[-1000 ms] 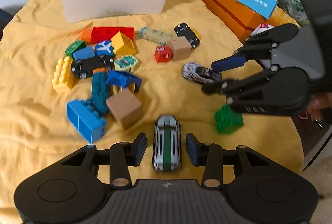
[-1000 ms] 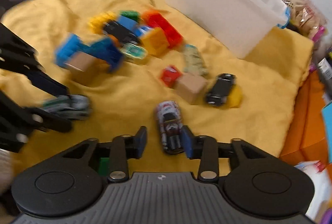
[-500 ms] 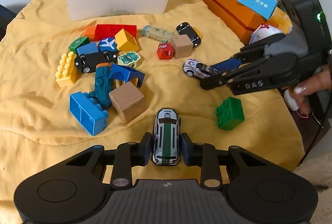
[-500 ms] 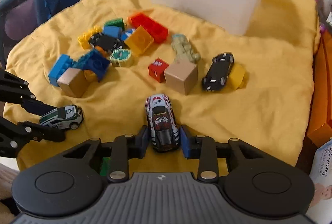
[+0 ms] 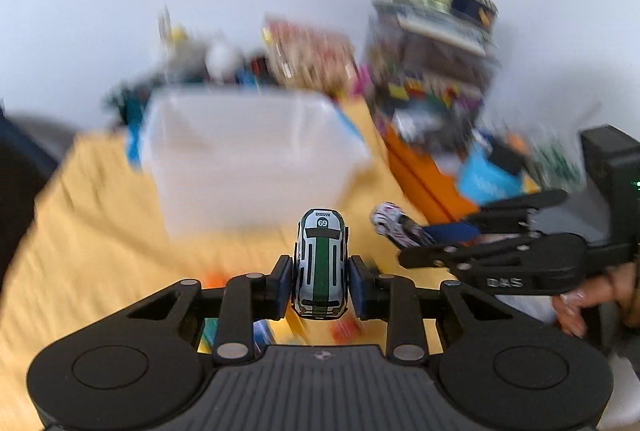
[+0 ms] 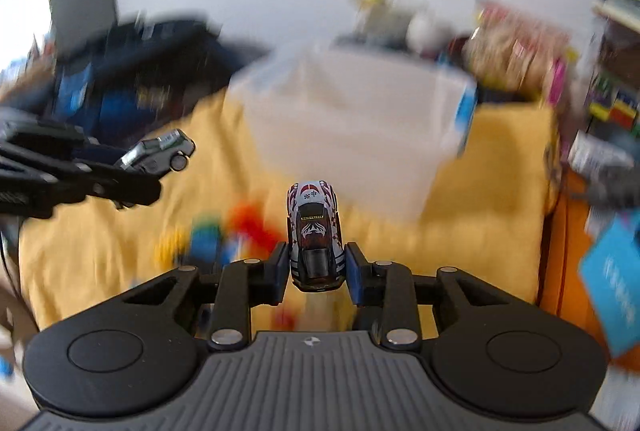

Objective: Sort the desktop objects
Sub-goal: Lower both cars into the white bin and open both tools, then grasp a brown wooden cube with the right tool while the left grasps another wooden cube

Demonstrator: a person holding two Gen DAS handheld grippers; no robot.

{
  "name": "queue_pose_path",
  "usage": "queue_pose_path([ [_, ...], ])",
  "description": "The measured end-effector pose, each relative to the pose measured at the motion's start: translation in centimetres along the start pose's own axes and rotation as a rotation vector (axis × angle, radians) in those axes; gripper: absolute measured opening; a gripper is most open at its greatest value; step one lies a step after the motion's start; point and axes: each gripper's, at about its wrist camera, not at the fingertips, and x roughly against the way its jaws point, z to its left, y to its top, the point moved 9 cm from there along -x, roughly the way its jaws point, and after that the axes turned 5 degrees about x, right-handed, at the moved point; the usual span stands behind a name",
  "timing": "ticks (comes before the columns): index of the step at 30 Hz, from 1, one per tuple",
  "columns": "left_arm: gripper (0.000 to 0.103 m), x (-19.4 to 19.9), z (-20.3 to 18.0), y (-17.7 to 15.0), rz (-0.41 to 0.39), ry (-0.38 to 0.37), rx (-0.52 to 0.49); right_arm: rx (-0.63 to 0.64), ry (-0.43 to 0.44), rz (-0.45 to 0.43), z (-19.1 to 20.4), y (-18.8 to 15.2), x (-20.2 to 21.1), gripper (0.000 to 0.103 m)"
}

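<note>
My left gripper (image 5: 320,285) is shut on a silver toy car with a green stripe (image 5: 321,263), lifted off the yellow cloth (image 5: 92,231). My right gripper (image 6: 317,273) is shut on a white and dark red toy car (image 6: 315,231), also in the air. Each view shows the other gripper with its car: the red and white car (image 5: 396,227) at the right, the silver car (image 6: 160,151) at the left. The white plastic bin (image 5: 248,159) stands straight ahead, blurred. Blurred blocks (image 6: 224,235) lie on the cloth below.
An orange box (image 5: 424,175) with a blue card (image 5: 488,183) flanks the cloth on the right. Cluttered shelves (image 5: 436,71) and packets stand behind the bin. A person's hand (image 5: 588,299) holds the right gripper. Dark items (image 6: 132,71) sit at the far left.
Both grippers have risen from the cloth with their cars and tilted up toward the bin. The views are now motion-blurred and the blocks have dropped low in both views.
</note>
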Motion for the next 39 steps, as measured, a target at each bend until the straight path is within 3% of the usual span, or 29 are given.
queue_pose_path([
  [7, 0.033, -3.1, 3.7, 10.9, -0.149, 0.039, 0.016, -0.222, -0.043, -0.176, -5.3, 10.7, -2.6, 0.033],
  [10, 0.033, -5.5, 5.5, 15.0, -0.189, 0.061, 0.042, -0.282, -0.099, -0.195, -7.1, 13.9, -5.3, 0.033],
  [13, 0.033, -9.8, 7.7, 16.5, -0.149, 0.112, 0.065, -0.267, -0.166, -0.151, -6.8, 15.3, -9.0, 0.033],
  [18, 0.033, -15.7, 9.7, 14.0, -0.002, 0.161, 0.047, -0.257, -0.194, -0.015, -6.0, 13.0, -13.7, 0.036],
  [21, 0.045, -16.1, 10.5, 12.5, 0.018, 0.183, 0.043, -0.319, -0.174, 0.005, -6.0, 11.7, -13.8, 0.044],
  [23, 0.054, -15.1, 10.4, 12.3, -0.011, 0.142, 0.052, -0.307, -0.187, -0.01, -5.6, 11.3, -12.7, 0.046],
  [25, 0.056, -13.7, 9.9, 12.3, -0.038, 0.145, 0.025, -0.294, -0.179, -0.034, -5.2, 11.3, -11.6, 0.048],
  [27, 0.059, -11.5, 9.2, 12.2, -0.074, 0.143, -0.003, -0.286, -0.163, -0.067, -4.9, 11.5, -10.6, 0.058],
  [29, 0.072, -9.4, 8.5, 11.8, -0.106, 0.147, -0.016, -0.281, -0.153, -0.095, -4.3, 11.3, -9.1, 0.065],
  [32, 0.078, -6.4, 7.2, 9.5, -0.119, 0.149, -0.059, -0.26, -0.111, -0.117, -2.9, 10.1, -7.1, 0.07],
  [35, 0.081, -4.5, 6.4, 5.1, -0.071, 0.177, -0.107, -0.217, -0.069, -0.103, -1.4, 7.3, -5.5, 0.075],
  [39, 0.081, -2.9, 5.9, -1.7, 0.05, 0.176, -0.082, -0.167, -0.032, -0.007, 0.2, 1.4, -4.5, 0.077],
])
